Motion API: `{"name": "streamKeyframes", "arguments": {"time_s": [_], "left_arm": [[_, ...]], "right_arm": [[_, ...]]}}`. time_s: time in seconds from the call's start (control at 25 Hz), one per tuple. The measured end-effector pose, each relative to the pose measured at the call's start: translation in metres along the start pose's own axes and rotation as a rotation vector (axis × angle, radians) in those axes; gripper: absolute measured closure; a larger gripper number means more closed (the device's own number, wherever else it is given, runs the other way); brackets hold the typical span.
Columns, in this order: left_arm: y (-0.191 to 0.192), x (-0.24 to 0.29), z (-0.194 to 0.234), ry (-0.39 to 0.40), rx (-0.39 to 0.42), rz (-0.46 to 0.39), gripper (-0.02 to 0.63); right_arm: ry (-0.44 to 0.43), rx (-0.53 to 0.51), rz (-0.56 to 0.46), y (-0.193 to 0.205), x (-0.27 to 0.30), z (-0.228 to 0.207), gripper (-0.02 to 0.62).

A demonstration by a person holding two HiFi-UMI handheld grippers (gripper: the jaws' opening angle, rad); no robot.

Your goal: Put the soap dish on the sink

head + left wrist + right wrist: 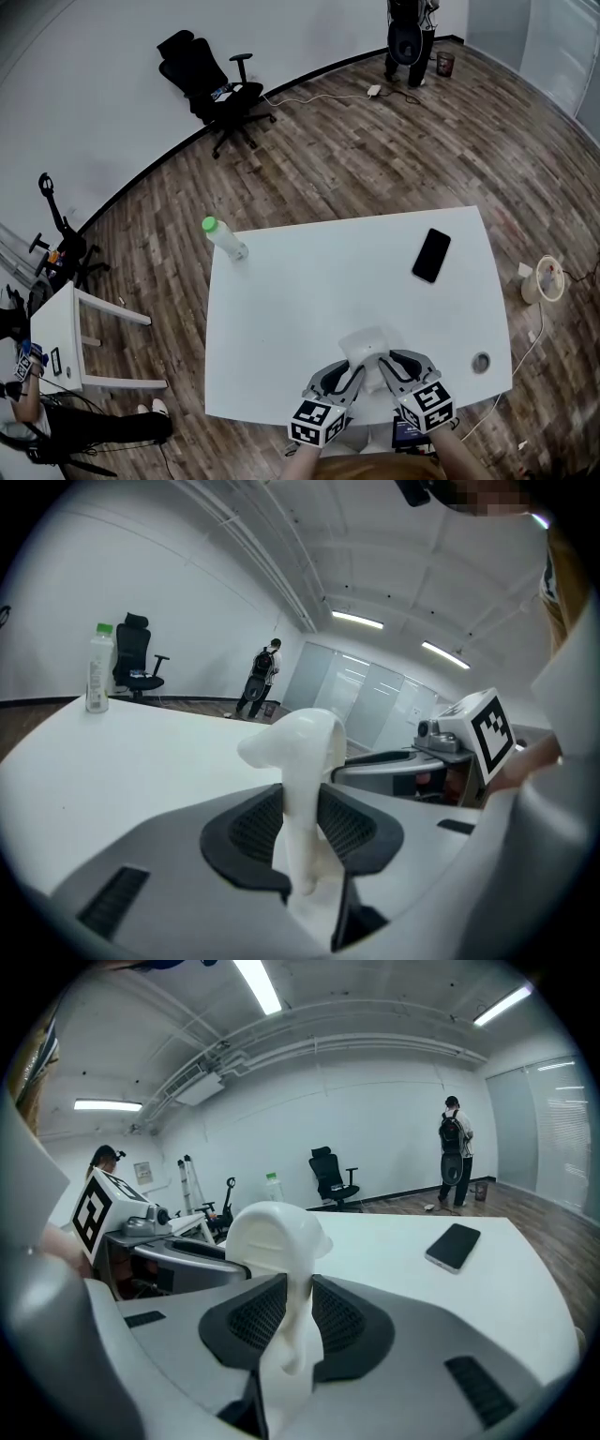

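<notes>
**Both grippers clamped on the soap dish at the near edge of the table**

The left gripper (pixel 302 829) has its jaws drawn in almost fully, and its black ribbed pads (pixel 258 825) pinch a thin wall of the soap dish (pixel 295 747). The right gripper (pixel 292 1314) is closed the same way on the dish's opposite side, with only that thin wall between its pads. In the head view the two grippers sit side by side and angle inward, so their tips meet the dish from left and right.

The dish lies straight ahead of both grippers, above the near edge of the white table (pixel 300 309). Whether it rests on the tabletop or is lifted just clear of it is hard to tell from above.

It is glossy white and smooth, with rounded corners and a curved, overhanging lip.

Farther back on the table, a black phone (pixel 431 255) lies to the right. A clear bottle with a green cap (pixel 225 239) stands at the far left corner.
</notes>
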State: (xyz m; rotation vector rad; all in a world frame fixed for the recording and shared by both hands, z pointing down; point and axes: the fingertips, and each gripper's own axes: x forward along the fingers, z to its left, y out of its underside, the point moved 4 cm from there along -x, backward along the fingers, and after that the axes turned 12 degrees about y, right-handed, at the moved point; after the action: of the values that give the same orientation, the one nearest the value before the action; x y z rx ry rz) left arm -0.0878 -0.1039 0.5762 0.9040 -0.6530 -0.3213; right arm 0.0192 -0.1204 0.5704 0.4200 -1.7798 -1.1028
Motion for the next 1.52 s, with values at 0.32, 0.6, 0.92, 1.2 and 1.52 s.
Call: {"name": "streamKeyframes", "arguments": {"time_s": [0.32, 0.6, 0.92, 1.2, 1.52], "left_arm": [[0.016, 0.015, 0.006, 0.008, -0.055, 0.055, 0.486], [0.03, 0.031, 0.013, 0.031, -0.147, 0.124, 0.486], [0.043, 0.045, 0.02, 0.049, -0.228, 0.195, 0.486], [0.047, 0.05, 0.028, 0.057, -0.288, 0.202, 0.486], [0.057, 0.053, 0.036, 0.039, -0.398, 0.241, 0.485]], "right_arm": [[0.038, -0.013, 0.066, 0.018, 0.008, -0.008, 0.508], [0.076, -0.006, 0.14, 0.031, 0.017, -0.015, 0.508], [0.111, -0.054, 0.207, 0.042, 0.025, -0.02, 0.508], [0.123, -0.071, 0.217, 0.045, 0.033, -0.02, 0.508], [0.134, -0.119, 0.264, 0.054, 0.042, -0.016, 0.506]]}}
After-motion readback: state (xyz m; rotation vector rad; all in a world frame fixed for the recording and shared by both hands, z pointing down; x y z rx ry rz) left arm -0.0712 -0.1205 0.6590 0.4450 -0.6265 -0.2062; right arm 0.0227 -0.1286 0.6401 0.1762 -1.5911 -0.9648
